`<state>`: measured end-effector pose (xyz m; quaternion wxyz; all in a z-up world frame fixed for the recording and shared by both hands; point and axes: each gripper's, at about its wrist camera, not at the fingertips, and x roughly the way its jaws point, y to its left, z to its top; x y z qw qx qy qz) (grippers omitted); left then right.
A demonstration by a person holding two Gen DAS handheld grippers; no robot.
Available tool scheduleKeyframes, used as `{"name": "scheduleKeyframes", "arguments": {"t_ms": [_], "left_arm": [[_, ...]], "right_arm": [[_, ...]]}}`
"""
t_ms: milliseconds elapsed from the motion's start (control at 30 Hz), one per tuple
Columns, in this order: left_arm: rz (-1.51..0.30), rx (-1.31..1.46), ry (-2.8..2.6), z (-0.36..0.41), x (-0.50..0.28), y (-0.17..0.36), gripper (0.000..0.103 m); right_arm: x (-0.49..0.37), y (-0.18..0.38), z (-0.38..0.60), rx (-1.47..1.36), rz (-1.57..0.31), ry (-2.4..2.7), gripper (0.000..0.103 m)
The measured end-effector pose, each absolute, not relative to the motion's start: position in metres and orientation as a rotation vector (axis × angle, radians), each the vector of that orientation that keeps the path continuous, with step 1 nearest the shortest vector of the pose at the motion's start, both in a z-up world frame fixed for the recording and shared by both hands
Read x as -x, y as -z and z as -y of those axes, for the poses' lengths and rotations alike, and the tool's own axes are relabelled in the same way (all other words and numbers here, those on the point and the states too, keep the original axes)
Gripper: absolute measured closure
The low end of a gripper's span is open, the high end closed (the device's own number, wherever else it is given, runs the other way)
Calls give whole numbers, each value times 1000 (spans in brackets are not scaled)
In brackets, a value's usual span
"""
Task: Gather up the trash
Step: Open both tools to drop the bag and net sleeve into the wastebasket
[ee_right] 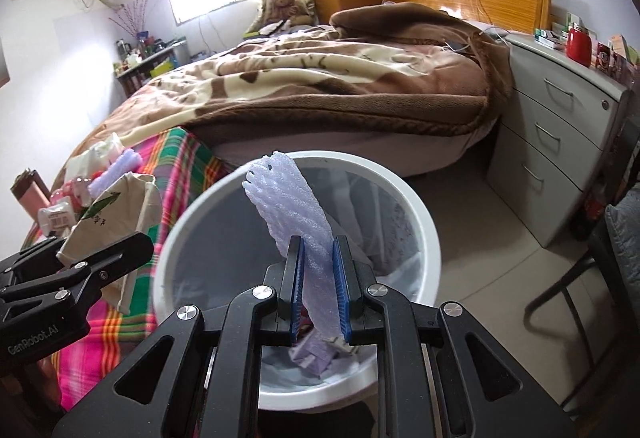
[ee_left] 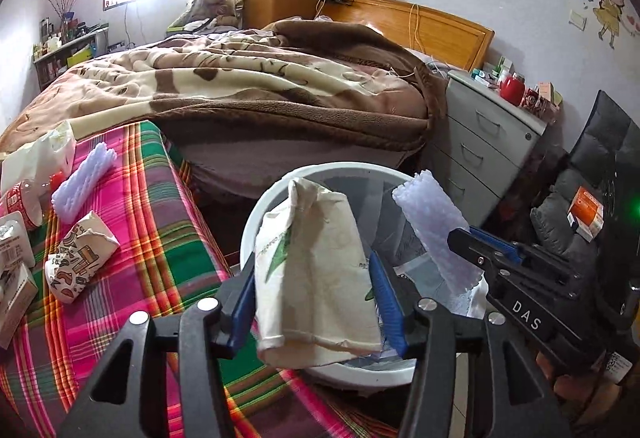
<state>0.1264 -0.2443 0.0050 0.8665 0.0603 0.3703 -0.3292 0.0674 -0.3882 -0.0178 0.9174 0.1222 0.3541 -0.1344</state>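
Note:
My left gripper (ee_left: 312,278) is shut on a crumpled beige paper cup (ee_left: 316,270) and holds it above the near rim of the white trash bin (ee_left: 256,213). My right gripper (ee_right: 319,266) is shut on a lavender foam net sleeve (ee_right: 288,205) and holds it over the bin's opening (ee_right: 192,222). The sleeve (ee_left: 436,222) and right gripper (ee_left: 488,258) also show in the left wrist view, and the cup (ee_right: 116,226) and left gripper (ee_right: 100,262) in the right wrist view. The bin holds a liner and some lavender and white scraps (ee_right: 316,354).
A plaid cloth (ee_left: 152,238) left of the bin carries another foam sleeve (ee_left: 84,177), a crushed patterned cup (ee_left: 80,258), a white bag (ee_left: 40,157) and small boxes. A bed (ee_left: 240,85) lies behind, a grey drawer unit (ee_left: 488,141) right, a dark chair (ee_left: 592,189) far right.

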Motion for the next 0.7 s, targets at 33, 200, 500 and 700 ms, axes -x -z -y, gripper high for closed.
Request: {"name": "scheduleKeyframes", "arguments": {"t_ms": [33, 200, 500, 700], "left_arm": [[-771, -129, 689, 245, -126, -5, 38], [-773, -124, 698, 247, -127, -5, 27], [-764, -93, 691, 231, -126, -11, 24], [-741, -62, 664, 211, -126, -18, 24]], "right_arm": [[-68, 19, 389, -251, -732, 278, 87], [-68, 20, 392, -245, -746, 288, 74], [-70, 16, 385, -228, -730, 272, 52], [-71, 11, 374, -228, -712, 249, 50]]}}
